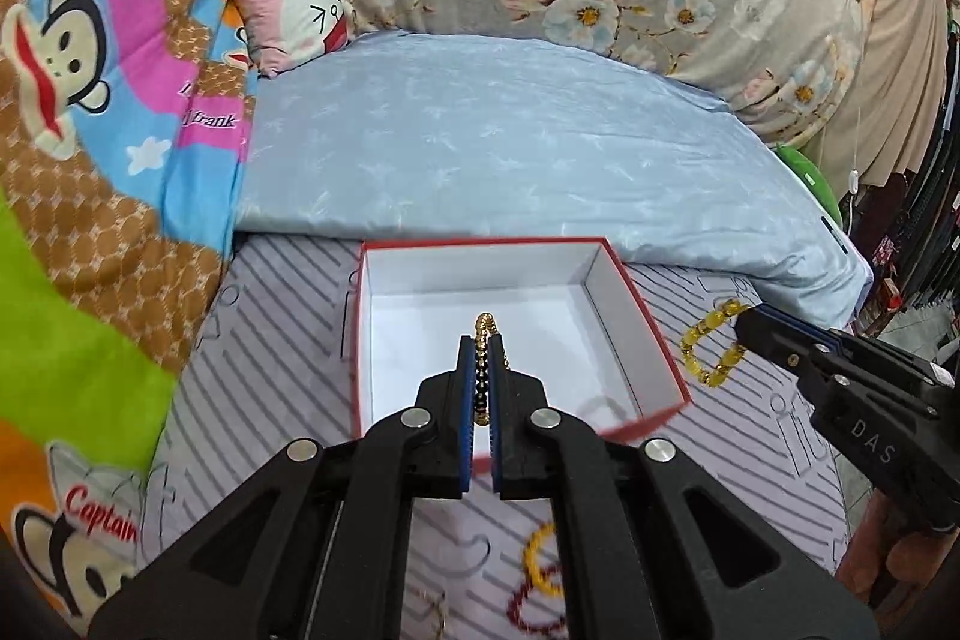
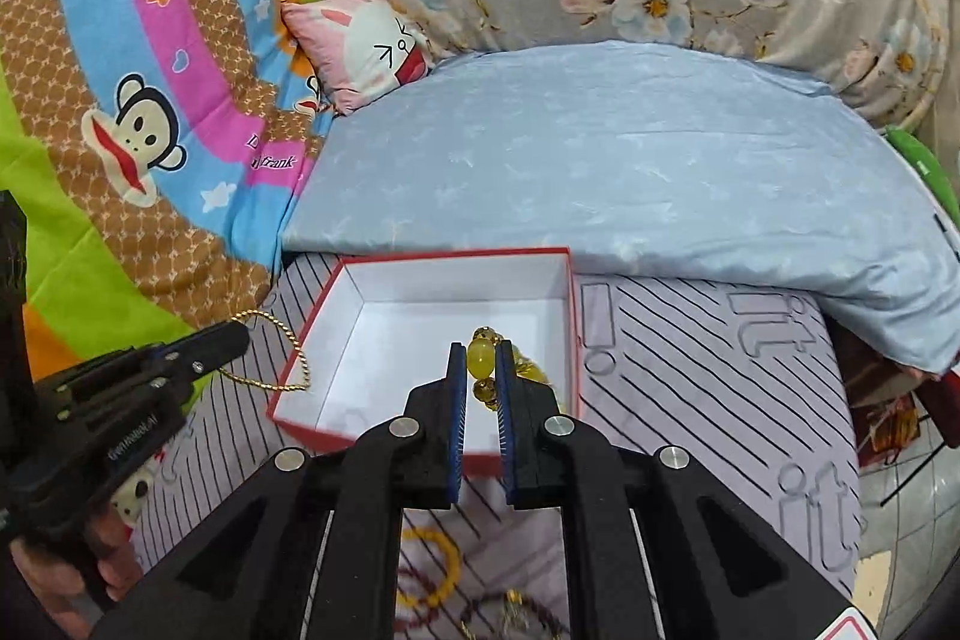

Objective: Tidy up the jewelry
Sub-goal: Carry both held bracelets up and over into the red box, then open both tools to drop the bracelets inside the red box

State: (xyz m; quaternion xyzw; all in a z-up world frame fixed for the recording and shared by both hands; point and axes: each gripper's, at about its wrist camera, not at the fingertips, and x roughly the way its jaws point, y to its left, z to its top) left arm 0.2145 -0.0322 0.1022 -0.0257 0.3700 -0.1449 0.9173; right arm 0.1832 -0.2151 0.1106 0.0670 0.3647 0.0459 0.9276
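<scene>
**Holding two bracelets by the open box**

Looking along my left tool (image 1: 480, 340), I see its blue pads pressed onto a thin gold chain bracelet (image 1: 485, 325); most of the chain is hidden between the fingers, and only a short loop pokes out past the tips, in front of the white interior of the red-edged box (image 1: 636, 307). The right wrist view shows what this one cannot: that same chain (image 2: 282, 340) hangs in a full loop just outside the box's left wall (image 2: 312, 334), beyond the left tool (image 2: 231, 337).

My right tool (image 2: 480, 349) pinches a yellow bead bracelet (image 2: 482, 361), one large bead caught between the pads and the rest bunched behind the right finger, hard to make out. From the left wrist view, that bracelet (image 1: 714, 343) dangles as an open ring beside the box's right wall, over the striped bed cover (image 1: 750, 436), with the right tool (image 1: 747, 325) entering from the edge.

Near the bottom of both views, more beaded pieces (image 1: 543, 562) lie on the cover, blurred and partly hidden by the tool arms. The box sits on the bed, against the pale blue quilt (image 1: 510, 142).
</scene>
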